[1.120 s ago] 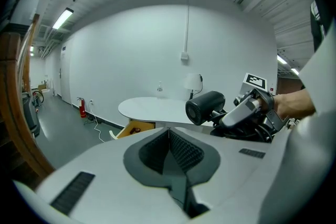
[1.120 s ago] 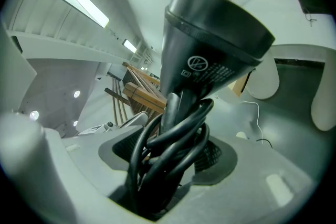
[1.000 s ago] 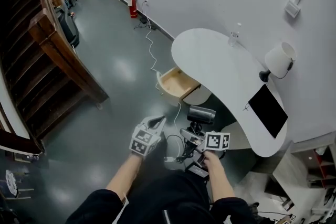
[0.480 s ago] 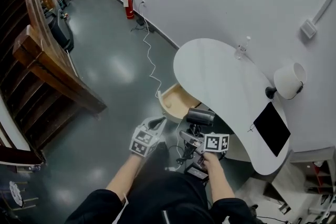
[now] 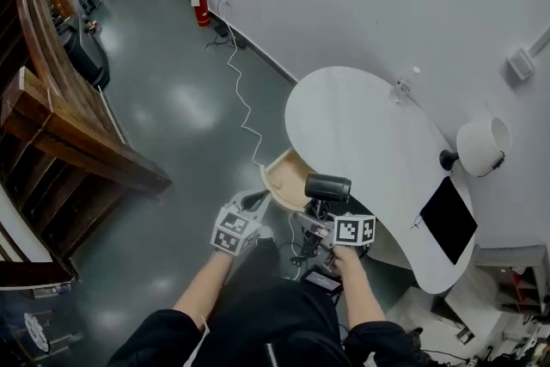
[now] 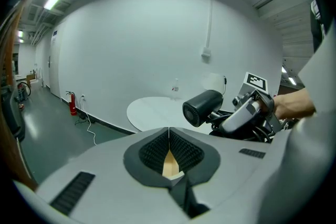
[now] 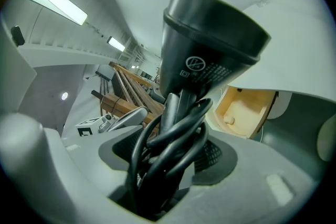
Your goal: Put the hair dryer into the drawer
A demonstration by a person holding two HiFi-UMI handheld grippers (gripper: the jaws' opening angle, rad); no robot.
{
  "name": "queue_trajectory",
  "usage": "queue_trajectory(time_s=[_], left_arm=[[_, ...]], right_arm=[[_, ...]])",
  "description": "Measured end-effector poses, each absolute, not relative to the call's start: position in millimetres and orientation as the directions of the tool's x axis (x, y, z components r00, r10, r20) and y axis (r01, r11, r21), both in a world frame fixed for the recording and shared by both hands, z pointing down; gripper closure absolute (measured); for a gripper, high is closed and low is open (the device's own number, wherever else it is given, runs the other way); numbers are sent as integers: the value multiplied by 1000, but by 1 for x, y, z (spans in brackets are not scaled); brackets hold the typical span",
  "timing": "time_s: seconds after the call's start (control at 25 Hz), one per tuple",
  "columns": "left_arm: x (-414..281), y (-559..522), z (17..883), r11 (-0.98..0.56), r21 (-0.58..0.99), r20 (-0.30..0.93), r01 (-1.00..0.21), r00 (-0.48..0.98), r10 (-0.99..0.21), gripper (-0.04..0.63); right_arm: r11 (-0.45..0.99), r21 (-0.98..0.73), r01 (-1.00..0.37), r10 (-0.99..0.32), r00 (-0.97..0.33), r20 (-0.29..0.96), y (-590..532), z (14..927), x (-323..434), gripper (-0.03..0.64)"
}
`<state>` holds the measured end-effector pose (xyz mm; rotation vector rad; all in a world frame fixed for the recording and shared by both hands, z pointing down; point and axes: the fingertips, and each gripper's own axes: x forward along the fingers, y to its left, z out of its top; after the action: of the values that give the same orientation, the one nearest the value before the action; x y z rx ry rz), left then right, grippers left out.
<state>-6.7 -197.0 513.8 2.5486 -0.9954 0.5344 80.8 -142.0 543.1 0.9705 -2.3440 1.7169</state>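
Note:
A black hair dryer [image 5: 328,186] stands upright in my right gripper [image 5: 314,223], which is shut on its handle and coiled cord. The right gripper view has its barrel [image 7: 205,50] filling the middle, the cord looped between the fingers [image 7: 220,152]. The open wooden drawer [image 5: 284,172] juts from under the white rounded table [image 5: 361,125], just beyond the dryer; its inside [image 7: 247,110] holds one small object. My left gripper [image 5: 255,200] hangs left of the dryer, shut on nothing. The dryer [image 6: 202,107] also appears in the left gripper view, right of its closed tips [image 6: 168,136].
On the table stand a white lamp [image 5: 481,146], a black tablet [image 5: 448,219] and a small bottle [image 5: 404,86]. A white cable [image 5: 241,99] trails over the floor toward a red fire extinguisher [image 5: 199,6]. A wooden staircase [image 5: 60,125] runs along the left.
The table and open drawer have come nearer in the head view. Both grippers keep their pose, with the dryer still held; the drawer now sits right beside the dryer.

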Motion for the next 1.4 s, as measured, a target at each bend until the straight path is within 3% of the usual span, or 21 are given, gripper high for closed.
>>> queue_trajectory(time_s=[0.96, 1.4], left_arm=[[-18, -262, 552, -686, 242, 500, -686, 694, -518, 581], [-25, -267, 574, -645, 251, 545, -722, 656, -522, 581]], right_arm=[[270, -709, -652, -352, -752, 558, -216, 570, 80, 354], [410, -557, -722, -254, -677, 691, -231, 611, 85, 367]])
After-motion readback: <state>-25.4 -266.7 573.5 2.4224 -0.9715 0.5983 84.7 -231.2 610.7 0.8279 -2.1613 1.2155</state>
